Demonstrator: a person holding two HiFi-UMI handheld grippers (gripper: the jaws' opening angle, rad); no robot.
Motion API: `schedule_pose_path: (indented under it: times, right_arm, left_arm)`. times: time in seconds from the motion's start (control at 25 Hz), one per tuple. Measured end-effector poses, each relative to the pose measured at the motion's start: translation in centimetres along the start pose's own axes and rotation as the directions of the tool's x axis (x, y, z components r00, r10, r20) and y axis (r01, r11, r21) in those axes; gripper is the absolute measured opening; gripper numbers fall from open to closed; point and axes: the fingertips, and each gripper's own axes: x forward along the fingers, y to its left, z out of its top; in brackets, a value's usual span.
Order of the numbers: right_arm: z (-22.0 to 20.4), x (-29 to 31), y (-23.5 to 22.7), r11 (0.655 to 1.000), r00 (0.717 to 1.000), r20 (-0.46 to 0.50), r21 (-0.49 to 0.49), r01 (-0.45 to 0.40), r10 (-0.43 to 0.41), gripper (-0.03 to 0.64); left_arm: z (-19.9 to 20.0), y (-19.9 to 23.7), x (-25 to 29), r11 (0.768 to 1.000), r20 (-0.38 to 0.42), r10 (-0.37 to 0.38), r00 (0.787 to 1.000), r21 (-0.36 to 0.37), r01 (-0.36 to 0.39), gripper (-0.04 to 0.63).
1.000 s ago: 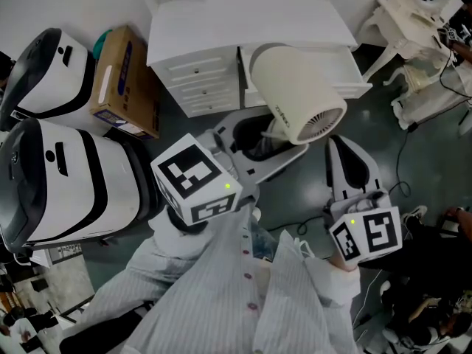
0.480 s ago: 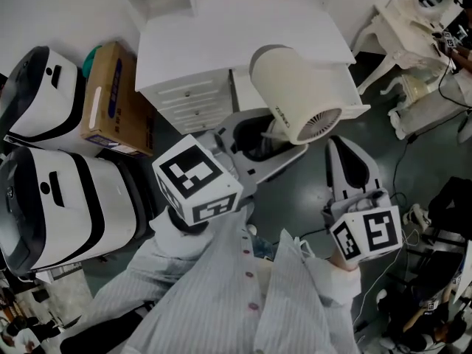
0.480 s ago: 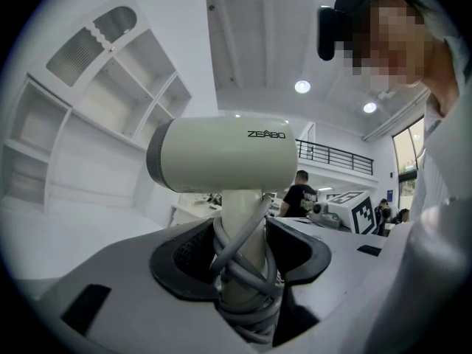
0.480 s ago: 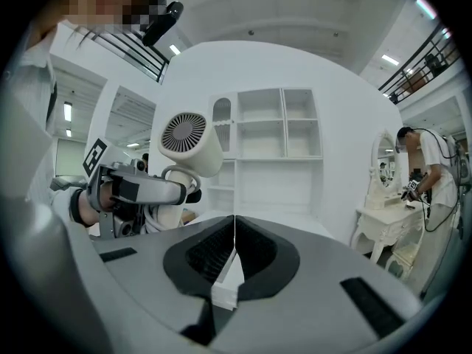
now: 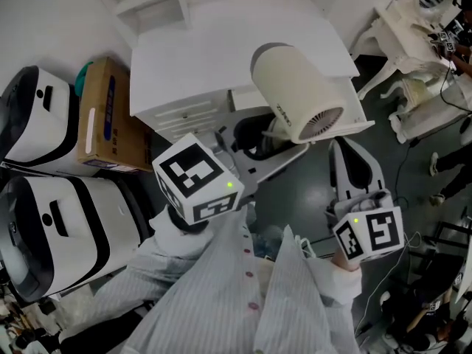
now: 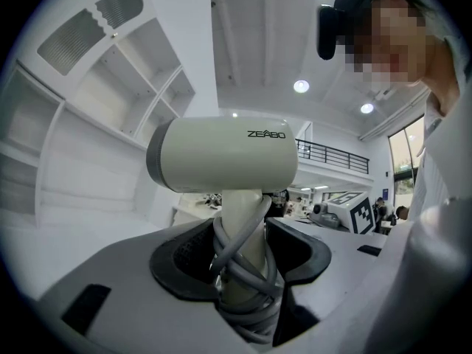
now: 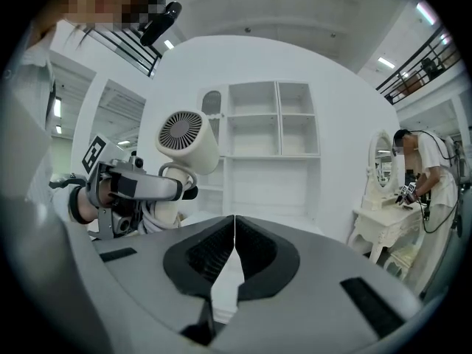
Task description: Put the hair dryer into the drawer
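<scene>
At the far left stand two white-and-black cases [image 5: 55,220], with a cardboard box [image 5: 103,116] just beyond them by the wall. Right of the box is the white chest of drawers [image 5: 221,54]. Its drawer fronts [image 5: 184,116] all look closed from the head view.

The left gripper [image 5: 254,139] points toward the chest, its jaws pinching the hair dryer [image 5: 299,94] by the handle. In the left gripper view the pads clamp that handle, the grey cord [image 6: 243,271] is wound round it, and the cream barrel stands upright above. So the hair dryer is in the air near the chest's front, not in any drawer.

To its right the right gripper [image 5: 354,164] has its jaws pressed together on nothing; its own view shows them meeting in a thin line. Farthest right is a white vanity table [image 5: 413,21].

The step in hand looks like the carry to the chest. To do it well, the empty right gripper will probably have to catch a knob and pull a drawer straight out, far enough for the wide barrel. The barrel sits top-heavy over the pinch, so a firm grip matters. It will likely need tipping onto its side to fit the drawer's height. The cord should go in with the handle, not hang over the drawer's edge.
</scene>
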Motion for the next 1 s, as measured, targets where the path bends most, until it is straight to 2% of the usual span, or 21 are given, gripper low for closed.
schedule_pose_path:
  times: [0.4, 0.8, 1.0]
  right_arm:
    - [0.0, 3.4, -1.4, 1.000, 1.000, -0.020, 0.005, 0.015, -0.015, 0.012]
    - [-0.5, 8.4, -4.2, 0.998, 0.999, -0.023, 0.042, -0.039, 0.040, 0.012]
    - [-1.5, 10.7, -6.9, 0.996, 0.996, -0.043, 0.058, -0.072, 0.075, 0.012]
  left_arm:
    - [0.6, 3.4, 0.9, 1.000, -0.008, -0.008, 1.000, -0.002, 0.008, 0.216]
    - [0.4, 8.3, 2.4, 0.999, -0.014, 0.050, 0.999, -0.008, -0.050, 0.216]
    - [0.0, 10.7, 4.9, 0.995, -0.033, 0.094, 0.995, -0.023, -0.095, 0.216]
